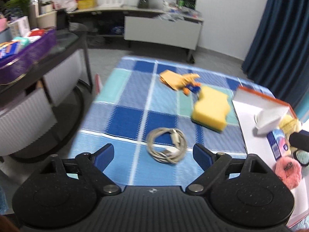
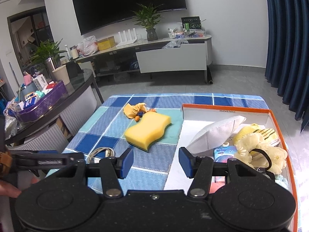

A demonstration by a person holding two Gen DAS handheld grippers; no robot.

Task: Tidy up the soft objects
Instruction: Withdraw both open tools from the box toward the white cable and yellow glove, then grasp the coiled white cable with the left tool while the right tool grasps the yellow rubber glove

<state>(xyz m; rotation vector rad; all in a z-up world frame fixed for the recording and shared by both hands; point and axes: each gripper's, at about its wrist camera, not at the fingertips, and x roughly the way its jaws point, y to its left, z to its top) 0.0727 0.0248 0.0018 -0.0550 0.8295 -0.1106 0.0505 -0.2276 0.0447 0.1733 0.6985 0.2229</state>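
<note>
A yellow sponge (image 1: 211, 109) (image 2: 147, 129) lies on the blue checked cloth (image 1: 127, 116) (image 2: 108, 141). Behind it lies an orange cloth with small toys (image 1: 178, 80) (image 2: 135, 110). A coiled white cable (image 1: 167, 147) (image 2: 100, 153) lies near the front. An orange-rimmed box (image 2: 278, 127) (image 1: 241, 116) at the right holds a white mask (image 2: 216, 133), a yellow flower scrunchie (image 2: 258, 148), a yellow striped towel (image 2: 268, 133) and a pink fluffy item (image 1: 288, 171). My left gripper (image 1: 153, 157) is open and empty just above the cable. My right gripper (image 2: 156, 162) is open and empty, over the box's left edge.
A dark side table (image 1: 63, 44) (image 2: 77, 89) with a purple basket (image 1: 29, 52) (image 2: 41, 104) of small items stands left of the cloth. A TV cabinet (image 2: 171, 58) stands against the far wall. Blue curtains (image 2: 285, 48) hang at the right.
</note>
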